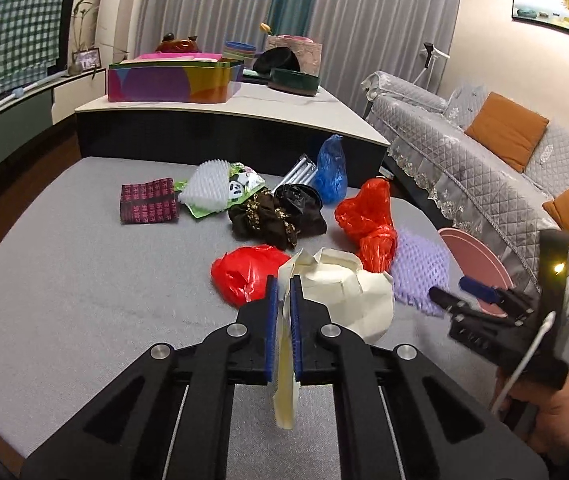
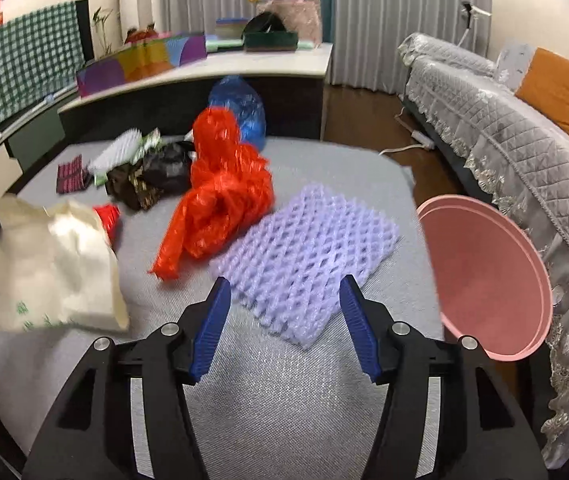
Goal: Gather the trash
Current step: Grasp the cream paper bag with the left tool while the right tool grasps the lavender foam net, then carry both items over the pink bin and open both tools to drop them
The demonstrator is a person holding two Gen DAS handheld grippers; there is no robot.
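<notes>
**Left gripper clenched on cream paper bag, right gripper released**

The left gripper point(image 1: 283, 300) is clenched on a fold of the crumpled cream paper bag point(image 1: 348, 300), which is over the grey cloth-covered table point(image 1: 84, 280); its lower side is hidden. The right gripper point(image 2: 284, 300) is released, with its blue pads on both sides of the near corner of the flat lilac foam net point(image 2: 308, 260), not touching it. The pink round plastic basin point(image 2: 488, 280) stands tilted at the table edge, its bottom cut off. The crumpled red-orange plastic bag point(image 2: 220, 196) looks blurred.
</notes>
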